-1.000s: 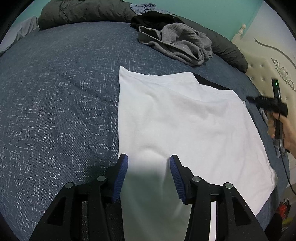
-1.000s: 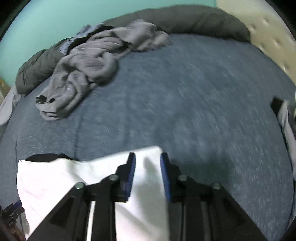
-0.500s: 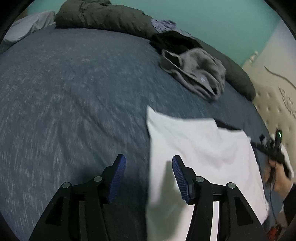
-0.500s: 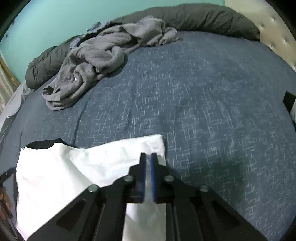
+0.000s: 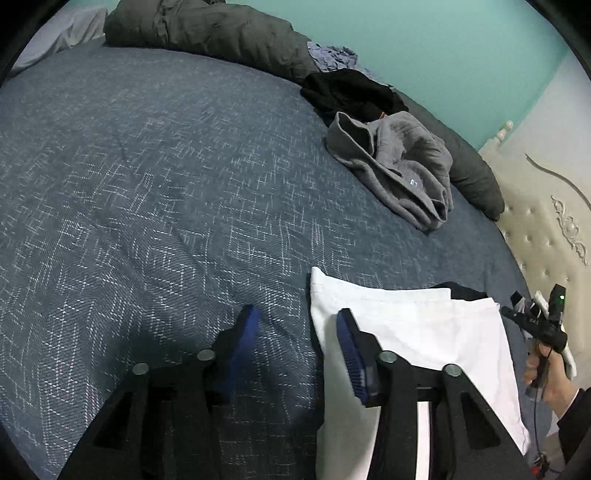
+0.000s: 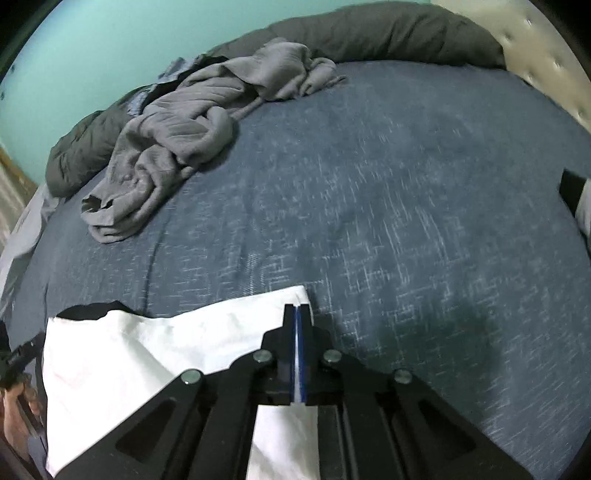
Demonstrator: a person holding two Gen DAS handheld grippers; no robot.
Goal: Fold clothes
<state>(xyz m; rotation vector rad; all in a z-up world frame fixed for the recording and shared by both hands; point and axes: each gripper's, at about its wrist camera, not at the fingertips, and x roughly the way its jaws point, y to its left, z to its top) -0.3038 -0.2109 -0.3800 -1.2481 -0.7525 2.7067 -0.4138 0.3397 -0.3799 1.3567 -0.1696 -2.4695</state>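
The left gripper [image 5: 295, 325] hangs low over the bed [image 5: 147, 184] with its blue-padded fingers [image 5: 243, 332] spread wide, gripping nothing; one finger sits over the bare cover, the other over the near left edge of the white garment [image 5: 424, 332], and whether it touches the cloth I cannot tell. That garment lies flat and smooth at the near side of the bed, a hemmed corner pointing away and a sliver of black cloth [image 5: 461, 291] peeking from beneath its far edge. The cover is a slate-blue weave flecked with pale crosshatching. Farther back sits a crumpled grey sweatshirt [image 5: 399, 166], a black heap [image 5: 351, 92] behind it, and a long dark pillow [image 5: 207, 29] along the teal wall. The right gripper [image 6: 298, 314], held pistol-style in a hand [image 5: 546, 373], has its fingers pinched tight on the white garment's far right corner.
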